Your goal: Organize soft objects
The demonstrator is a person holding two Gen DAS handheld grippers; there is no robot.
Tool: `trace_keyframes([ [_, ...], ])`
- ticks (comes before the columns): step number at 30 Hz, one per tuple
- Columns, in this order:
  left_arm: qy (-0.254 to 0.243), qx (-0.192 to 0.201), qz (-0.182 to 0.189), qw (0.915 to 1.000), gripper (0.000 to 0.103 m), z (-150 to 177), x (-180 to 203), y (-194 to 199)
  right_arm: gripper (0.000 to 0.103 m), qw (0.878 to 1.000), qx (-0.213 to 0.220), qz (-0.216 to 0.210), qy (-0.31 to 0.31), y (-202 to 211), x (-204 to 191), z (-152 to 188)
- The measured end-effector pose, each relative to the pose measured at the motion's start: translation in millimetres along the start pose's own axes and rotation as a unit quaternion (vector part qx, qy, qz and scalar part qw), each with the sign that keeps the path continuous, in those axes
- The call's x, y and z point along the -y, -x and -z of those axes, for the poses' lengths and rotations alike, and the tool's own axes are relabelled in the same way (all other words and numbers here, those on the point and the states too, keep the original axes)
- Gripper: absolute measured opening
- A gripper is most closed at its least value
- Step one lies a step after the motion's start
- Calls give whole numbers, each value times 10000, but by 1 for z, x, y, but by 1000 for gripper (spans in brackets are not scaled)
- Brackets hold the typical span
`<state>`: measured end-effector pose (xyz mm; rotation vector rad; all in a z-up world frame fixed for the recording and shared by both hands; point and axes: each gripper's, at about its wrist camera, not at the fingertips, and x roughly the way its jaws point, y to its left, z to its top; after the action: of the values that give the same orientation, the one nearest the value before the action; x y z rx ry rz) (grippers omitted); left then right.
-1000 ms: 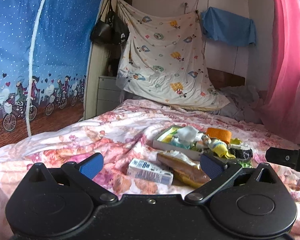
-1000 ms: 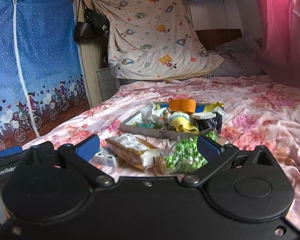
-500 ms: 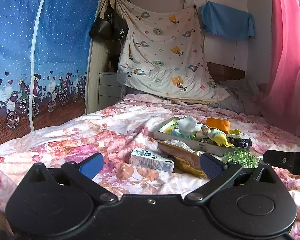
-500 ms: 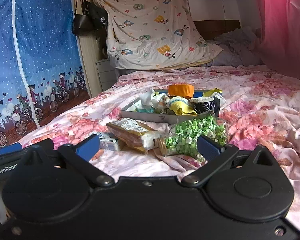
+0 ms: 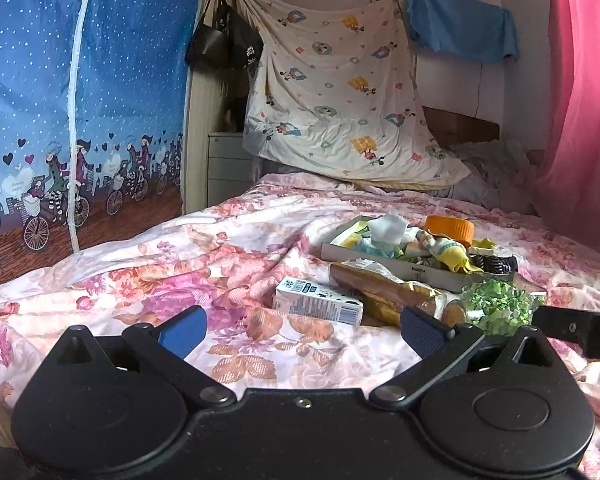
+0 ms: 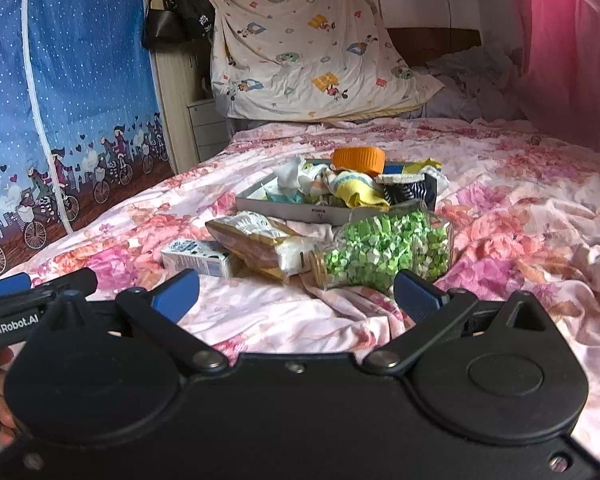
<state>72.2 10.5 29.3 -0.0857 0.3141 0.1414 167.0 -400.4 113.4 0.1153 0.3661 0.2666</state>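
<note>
Both grippers, left (image 5: 302, 326) and right (image 6: 296, 288), are hovering over the pink floral bedspread (image 6: 520, 184) with fingers spread wide, gripping nothing. Crumpled soft cloths (image 6: 348, 186) are lying heaped in a shallow grey cardboard tray (image 6: 300, 210), just behind a tipped clear jar of green paper bits (image 6: 384, 248).

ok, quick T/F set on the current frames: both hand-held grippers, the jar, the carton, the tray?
1. Both the left hand-held gripper and the right hand-held gripper are open and hold nothing. True.
2. The jar of green bits stands upright. False: it lies on its side.
3. The small carton is inside the tray. False: it lies on the bedspread, outside the tray.
4. An orange lid sits at the tray's far side. True.
</note>
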Motion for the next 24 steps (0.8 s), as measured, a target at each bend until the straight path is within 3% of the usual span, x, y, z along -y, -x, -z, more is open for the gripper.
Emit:
trace_keyframes([
  [24, -161, -284, -225, 9992, 102, 8, 0, -14, 102, 9994, -279, 115, 185, -11, 5, 8],
])
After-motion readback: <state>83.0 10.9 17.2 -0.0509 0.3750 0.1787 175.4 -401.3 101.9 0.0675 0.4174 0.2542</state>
